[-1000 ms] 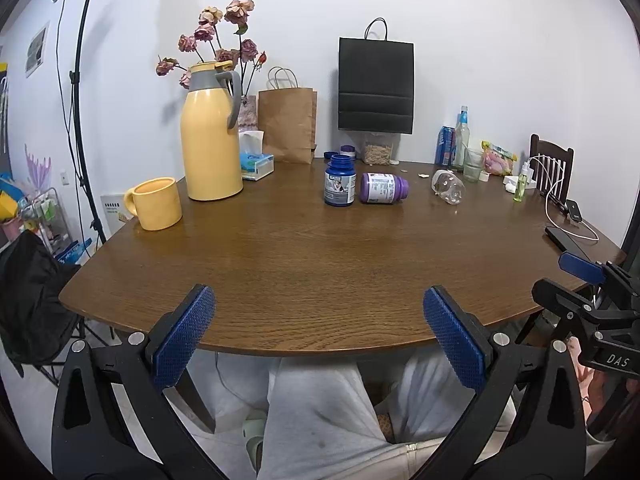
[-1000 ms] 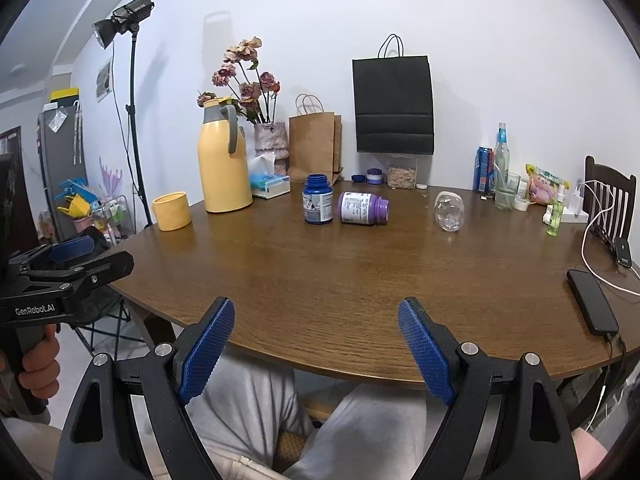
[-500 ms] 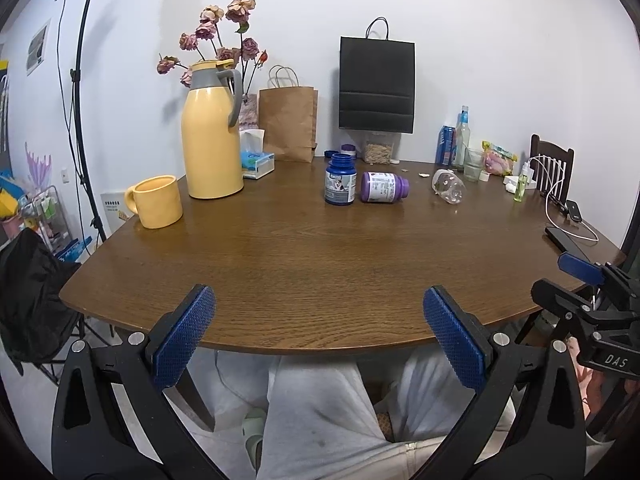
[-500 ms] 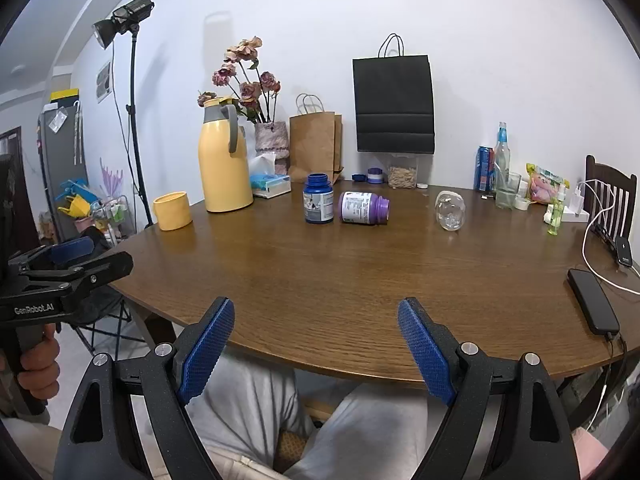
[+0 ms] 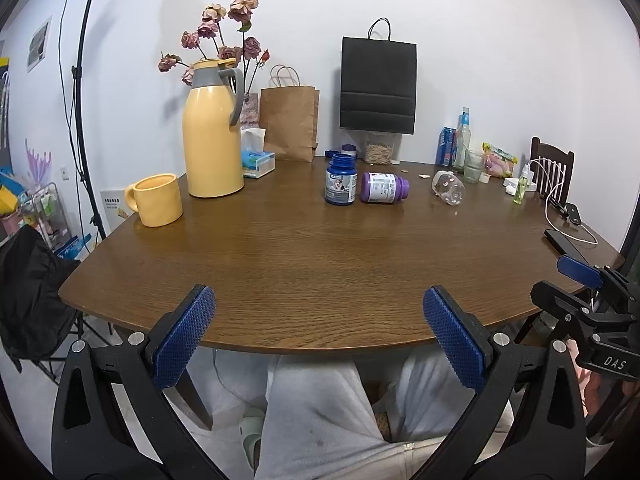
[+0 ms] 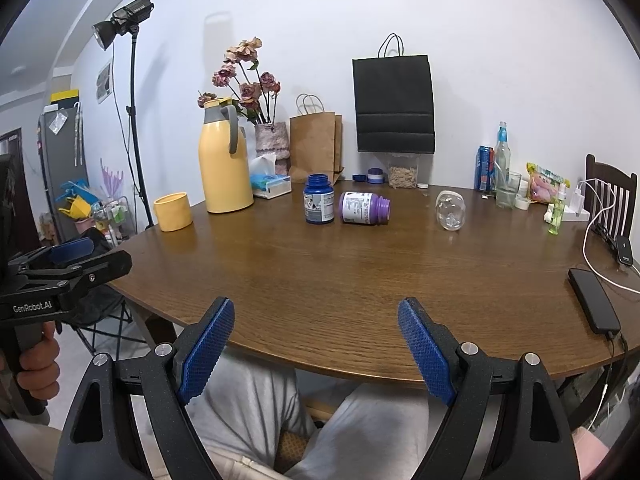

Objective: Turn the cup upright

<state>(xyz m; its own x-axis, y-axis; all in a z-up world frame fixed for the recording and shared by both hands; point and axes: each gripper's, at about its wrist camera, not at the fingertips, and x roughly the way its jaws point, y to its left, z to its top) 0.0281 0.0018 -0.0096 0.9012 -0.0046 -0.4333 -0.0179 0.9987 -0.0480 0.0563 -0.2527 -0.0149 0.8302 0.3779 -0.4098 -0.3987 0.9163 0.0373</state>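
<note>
From the left wrist camera, the left claw (image 5: 318, 338) hangs at the near edge of the desk (image 5: 320, 264), blue pads spread wide, gripping nothing. Far across the wood, toward the right, the clear cup (image 5: 450, 192) lies tipped on its side, well apart from the claw. A blue bottle (image 5: 341, 180) stands upright just beside a purple bottle (image 5: 385, 188) lying down. On the left, a yellow mug (image 5: 156, 199) sits near a tall yellow flask (image 5: 212, 130).

Over to the right wrist camera: the right claw (image 6: 316, 354) is also spread open and empty above the person's lap. The cup (image 6: 451, 210) lies on its side to the right of the purple bottle (image 6: 364, 208). A phone (image 6: 594, 300) rests at the right edge of the desk (image 6: 340, 288). At far left, a hand (image 6: 38, 364) holds the other claw's handle.
</note>
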